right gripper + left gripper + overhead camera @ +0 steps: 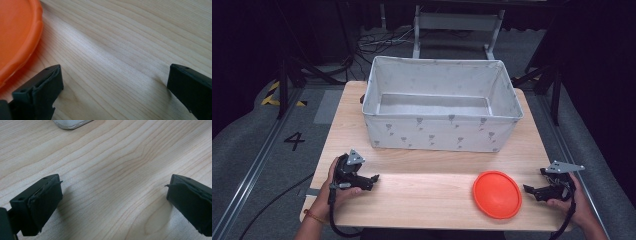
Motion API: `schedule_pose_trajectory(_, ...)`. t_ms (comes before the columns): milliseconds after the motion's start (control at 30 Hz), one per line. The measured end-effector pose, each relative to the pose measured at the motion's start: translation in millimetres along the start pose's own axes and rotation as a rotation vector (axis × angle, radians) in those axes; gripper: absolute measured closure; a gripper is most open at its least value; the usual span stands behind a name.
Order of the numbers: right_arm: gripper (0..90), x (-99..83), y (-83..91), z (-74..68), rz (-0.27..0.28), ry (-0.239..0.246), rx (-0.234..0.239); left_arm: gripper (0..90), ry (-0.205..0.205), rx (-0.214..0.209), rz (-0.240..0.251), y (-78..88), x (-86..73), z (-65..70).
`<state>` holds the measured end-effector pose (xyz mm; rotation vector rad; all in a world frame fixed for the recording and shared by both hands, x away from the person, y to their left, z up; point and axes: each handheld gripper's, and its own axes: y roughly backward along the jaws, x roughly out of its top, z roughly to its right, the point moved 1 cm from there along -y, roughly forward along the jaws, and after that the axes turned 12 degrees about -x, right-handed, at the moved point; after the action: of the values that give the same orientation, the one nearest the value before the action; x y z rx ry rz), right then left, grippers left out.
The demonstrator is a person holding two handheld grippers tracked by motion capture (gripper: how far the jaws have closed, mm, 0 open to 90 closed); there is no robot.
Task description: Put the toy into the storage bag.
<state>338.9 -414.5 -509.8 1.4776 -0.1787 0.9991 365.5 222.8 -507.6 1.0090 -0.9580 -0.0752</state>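
- Your left claw (pixel 371 179) rests low on the near left of the desk (pixel 422 195), jaws spread wide with nothing between them; in the left gripper view its jaws frame bare wood grain, so it looks parked rather than reaching.
- The fabric bin (pixel 439 132) stands on the far half of the desk, open top up and nothing showing inside. It sits square to you, likely so that things can be dropped in from the near side. A pale corner of it (pixel 71 123) shows at the top of the left gripper view.
- The orange disc (pixel 497 194) lies flat on the near right of the desk, well apart from the bin and just beside your right claw (pixel 532 190). It is the nearest thing to grasp.
- Your right claw is also spread and holds nothing. It points left toward the disc, whose rim (pixel 17 37) curves in beside one jaw in the right gripper view, close but not touching.
- The desk is light, wood-grained, smooth and otherwise bare.
- Beyond it the room is dark: grey floor, cables, metal stands, yellow-black tape and a "4" (pixel 294 140) marked on the left.
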Motion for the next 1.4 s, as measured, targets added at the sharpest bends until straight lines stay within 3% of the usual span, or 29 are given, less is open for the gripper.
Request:
schedule_pose_trajectory(33,7.7,1.4,1.0,-0.7,0.000,0.010,0.003,0.6,0.001,0.000,0.001,-0.1,0.0,0.0)
schedule_pose_trajectory(100,29.8,3.4,5.4,0.2,0.008,0.005,0.033,0.5,0.001,-0.001,0.001,-0.1,0.0,-0.1)
schedule_pose_trajectory(167,20.2,6.8,8.5,1.9,-0.009,-0.012,0.044,0.5,0.000,-0.001,0.001,-0.1,0.0,-0.1)
schedule_pose_trajectory(233,19.8,10.0,11.7,2.5,-0.006,-0.034,0.042,0.5,0.000,-0.001,0.000,0.0,0.0,-0.1)
schedule_pose_trajectory(267,26.5,15.6,16.7,1.9,0.008,-0.051,0.070,0.5,0.001,-0.001,0.001,-0.1,0.0,-0.1)
schedule_pose_trajectory(367,20.8,28.8,25.6,-6.2,0.026,-0.057,0.103,0.5,0.001,-0.001,0.000,-0.1,0.0,-0.1)
schedule_pose_trajectory(467,22.3,42.7,27.3,-23.3,0.022,-0.004,0.133,0.5,-0.004,0.001,0.002,-0.1,0.2,-0.5)
schedule_pose_trajectory(633,21.7,50.9,10.2,-52.0,-0.031,0.068,0.188,0.5,-0.005,-0.001,0.001,-0.1,0.2,-0.6)
schedule_pose_trajectory(800,19.1,46.6,-6.1,-67.4,-0.039,0.071,0.195,0.5,-0.006,-0.001,0.001,-0.1,0.2,-0.7)
schedule_pose_trajectory(833,16.4,45.1,-8.5,-69.5,-0.056,0.094,0.186,0.5,-0.006,-0.001,0.001,-0.1,0.2,-0.7)
schedule_pose_trajectory(1200,12.6,40.3,-6.6,-78.8,-0.029,0.119,0.186,0.5,-0.006,-0.002,0.001,-0.1,0.2,-0.8)
schedule_pose_trajectory(1367,13.8,40.7,-6.0,-80.7,-0.028,0.129,0.190,0.5,-0.007,-0.002,0.001,-0.1,0.2,-0.8)
schedule_pose_trajectory(1400,17.5,41.2,-5.2,-81.8,-0.029,0.126,0.190,0.5,-0.006,-0.002,0.001,-0.2,0.2,-0.8)
